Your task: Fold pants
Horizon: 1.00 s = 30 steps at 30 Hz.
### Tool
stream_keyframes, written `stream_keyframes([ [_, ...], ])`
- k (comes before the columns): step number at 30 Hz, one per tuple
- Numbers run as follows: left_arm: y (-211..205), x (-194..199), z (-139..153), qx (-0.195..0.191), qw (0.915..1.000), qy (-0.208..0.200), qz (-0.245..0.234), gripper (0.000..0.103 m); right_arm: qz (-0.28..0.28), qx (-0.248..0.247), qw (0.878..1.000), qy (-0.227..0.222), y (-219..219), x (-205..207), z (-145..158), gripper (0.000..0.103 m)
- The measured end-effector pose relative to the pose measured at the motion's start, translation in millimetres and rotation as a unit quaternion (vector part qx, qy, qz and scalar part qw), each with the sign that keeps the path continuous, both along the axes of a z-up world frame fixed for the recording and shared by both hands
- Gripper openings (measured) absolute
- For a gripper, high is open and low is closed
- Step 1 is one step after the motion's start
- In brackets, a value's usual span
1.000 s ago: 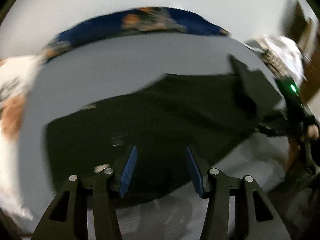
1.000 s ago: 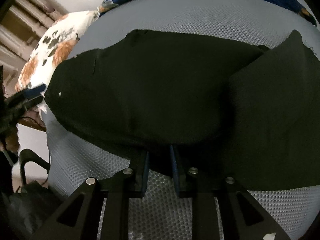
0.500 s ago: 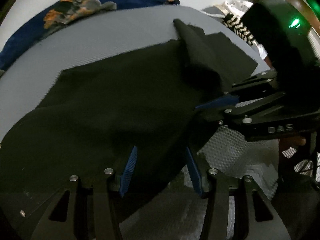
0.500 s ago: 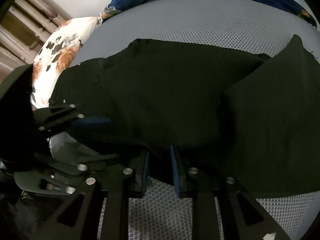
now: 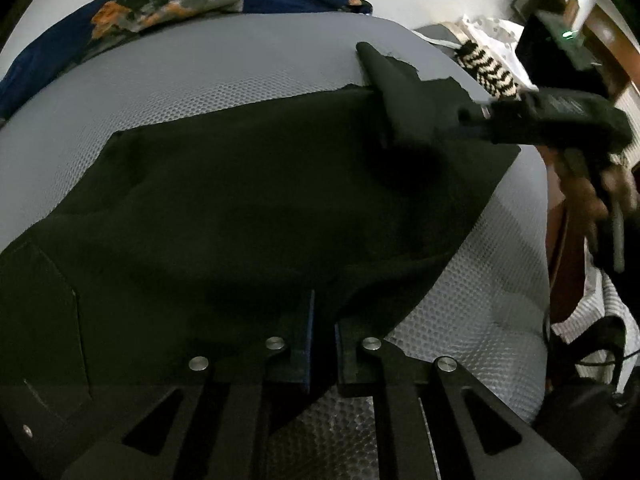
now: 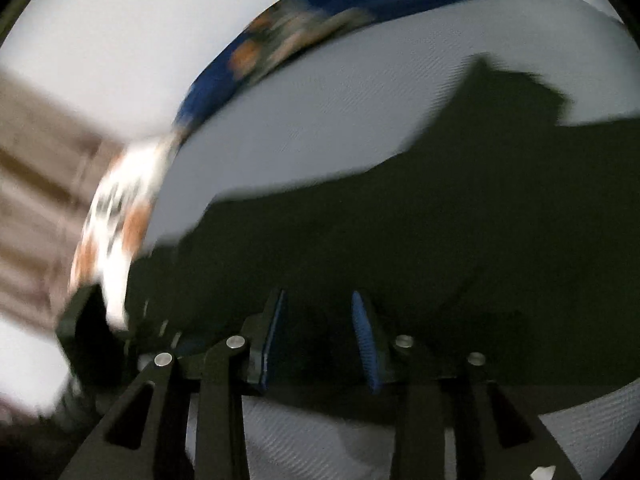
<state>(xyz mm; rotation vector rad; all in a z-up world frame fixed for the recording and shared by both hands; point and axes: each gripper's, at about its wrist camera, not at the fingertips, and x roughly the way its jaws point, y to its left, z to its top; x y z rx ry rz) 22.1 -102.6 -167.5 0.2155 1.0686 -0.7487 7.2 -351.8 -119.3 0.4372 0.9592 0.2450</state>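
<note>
Both my grippers work the black pants (image 5: pixel 248 200) spread across the grey mattress (image 5: pixel 200 68): my left gripper (image 5: pixel 322 320) pinches their near-edge hem, my right gripper (image 6: pixel 318 308), jaws just opening, hovers empty above them.

Right wrist view smears all over; the floral pillow (image 6: pixel 116 232) blurs, and the black pants (image 6: pixel 400 240) run off its right edge.

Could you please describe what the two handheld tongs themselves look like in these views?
Both are matte black. The left tongs and right tongs each have angular, cut-out finger frames with round silver screw heads and ribbed blue pads. Seen from the left wrist, the right unit's black body carries a small green light.
</note>
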Motion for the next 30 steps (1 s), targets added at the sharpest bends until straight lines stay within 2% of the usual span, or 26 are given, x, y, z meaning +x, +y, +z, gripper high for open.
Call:
stream_keyframes([
  [2, 1.7, 0.1, 0.1, -0.005, 1.0, 0.003, 0.005, 0.008, -0.06, 0.035, 0.998, -0.01, -44.7, 6.8, -0.2, 0.034],
  [4, 2.4, 0.0, 0.1, -0.005, 1.0, 0.004, 0.007, 0.008, -0.116, 0.03, 0.993, -0.015, -79.1, 14.0, 0.1, 0.034],
  [9, 2.8, 3.0, -1.8, -0.004, 0.9998, 0.012, 0.016, 0.008, -0.191, 0.064, 0.979, -0.01, -143.8, 38.2, -8.5, 0.034],
  [15, 1.1, 8.9, -4.6, -0.003, 0.9994, 0.023, 0.025, 0.008, -0.209, 0.109, 0.972, -0.017, -169.1, 69.0, -15.8, 0.03],
  [17, 0.2, 10.5, -5.5, -0.004, 0.9993, 0.026, 0.028, 0.008, -0.213, 0.108, 0.971, -0.018, -176.1, 75.6, -16.2, 0.025],
  [19, 0.4, 11.5, -7.0, -0.005, 0.9991, 0.029, 0.031, 0.008, -0.213, 0.11, 0.971, -0.012, -180.0, 85.0, -19.3, 0.014],
  [21, 0.8, 10.8, -7.7, -0.005, 0.999, 0.03, 0.033, 0.008, -0.212, 0.111, 0.971, -0.011, -179.8, 89.1, -20.5, 0.01],
  [26, -0.2, 10.1, -8.2, -0.002, 0.9991, 0.029, 0.032, 0.008, -0.213, 0.063, 0.975, -0.034, -174.8, 76.1, 0.9, 0.004],
  [30, -1.8, 8.8, -7.5, 0.0, 0.9993, 0.023, 0.029, 0.008, -0.221, -0.011, 0.973, -0.068, -168.1, 40.6, 34.8, 0.003],
])
